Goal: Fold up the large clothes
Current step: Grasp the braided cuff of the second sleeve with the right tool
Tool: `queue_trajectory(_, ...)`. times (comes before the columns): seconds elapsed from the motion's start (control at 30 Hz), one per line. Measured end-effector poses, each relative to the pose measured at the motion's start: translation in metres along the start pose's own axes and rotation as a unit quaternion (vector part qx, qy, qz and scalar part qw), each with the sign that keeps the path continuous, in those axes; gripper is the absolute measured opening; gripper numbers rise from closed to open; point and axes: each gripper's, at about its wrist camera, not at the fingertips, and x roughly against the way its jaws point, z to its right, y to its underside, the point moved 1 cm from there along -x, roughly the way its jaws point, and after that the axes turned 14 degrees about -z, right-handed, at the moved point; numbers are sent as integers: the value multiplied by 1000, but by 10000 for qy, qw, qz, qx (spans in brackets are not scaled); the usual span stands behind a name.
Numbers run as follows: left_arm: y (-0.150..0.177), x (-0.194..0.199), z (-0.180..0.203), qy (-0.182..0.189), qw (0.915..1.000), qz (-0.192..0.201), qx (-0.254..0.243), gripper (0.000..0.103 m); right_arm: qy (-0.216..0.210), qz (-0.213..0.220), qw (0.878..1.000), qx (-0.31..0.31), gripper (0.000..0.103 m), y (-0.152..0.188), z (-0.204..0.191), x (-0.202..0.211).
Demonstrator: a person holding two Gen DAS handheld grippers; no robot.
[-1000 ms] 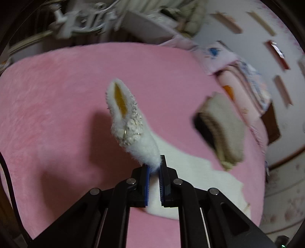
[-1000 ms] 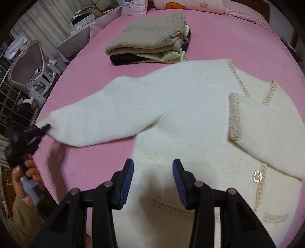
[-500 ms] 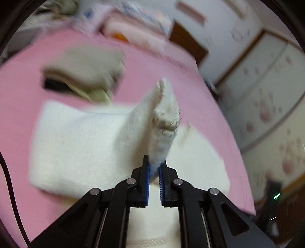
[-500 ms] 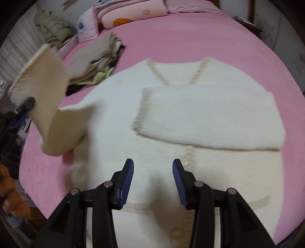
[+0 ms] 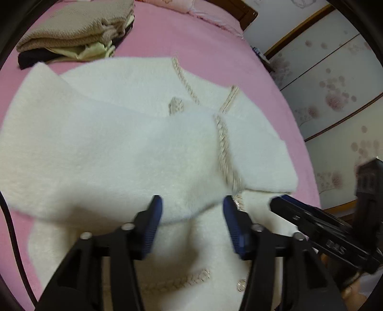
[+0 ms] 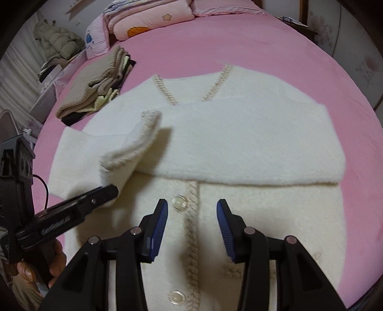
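A fluffy white cardigan point(image 6: 239, 210) with braided beige trim lies face up and buttoned on the pink bed point(image 6: 263, 55). Both sleeves are folded across its chest. The right-hand sleeve point(image 6: 251, 146) lies flat. The other sleeve point(image 5: 119, 153) lies on top of it, its cuff point(image 6: 134, 148) still bunched. My left gripper point(image 5: 192, 215) hovers just above that sleeve, its jaws opening and the pads clear of the fabric; it also shows in the right wrist view point(image 6: 112, 191). My right gripper point(image 6: 191, 215) hangs open over the button band with nothing between its fingers.
A stack of folded clothes point(image 6: 95, 88), beige on top, sits on the bed beyond the cardigan's left shoulder. Pink pillows and bedding point(image 6: 148, 21) lie at the headboard. Wardrobe doors point(image 5: 335, 83) stand past the bed's right edge. A person's hand point(image 6: 52, 265) holds the left gripper.
The left gripper carried the sleeve from the bed's left side across onto the cardigan's chest, then its jaws parted and let it go. The right gripper moved in over the button band.
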Motion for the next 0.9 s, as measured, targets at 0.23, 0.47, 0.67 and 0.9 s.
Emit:
queue_trajectory(0.23, 21, 70, -22, -515, 9965, 647, 140, 58, -472, -135, 9987, 105, 43, -32, -17, -13)
queue_trajectory(0.47, 49, 99, -95, -1296, 9813, 931, 1077, 58, -430, -354, 9981, 250, 43, -72, -16, -54)
queue_trajectory(0.67, 66, 77, -140, -1408, 9720, 632, 1771, 58, -662, -580, 9960, 146, 43, -97, -19, -92)
queue_trajectory(0.9, 55, 52, -153, -1480, 9683, 488, 1952, 58, -374, -323, 9941, 961, 14, -94, -57, -84)
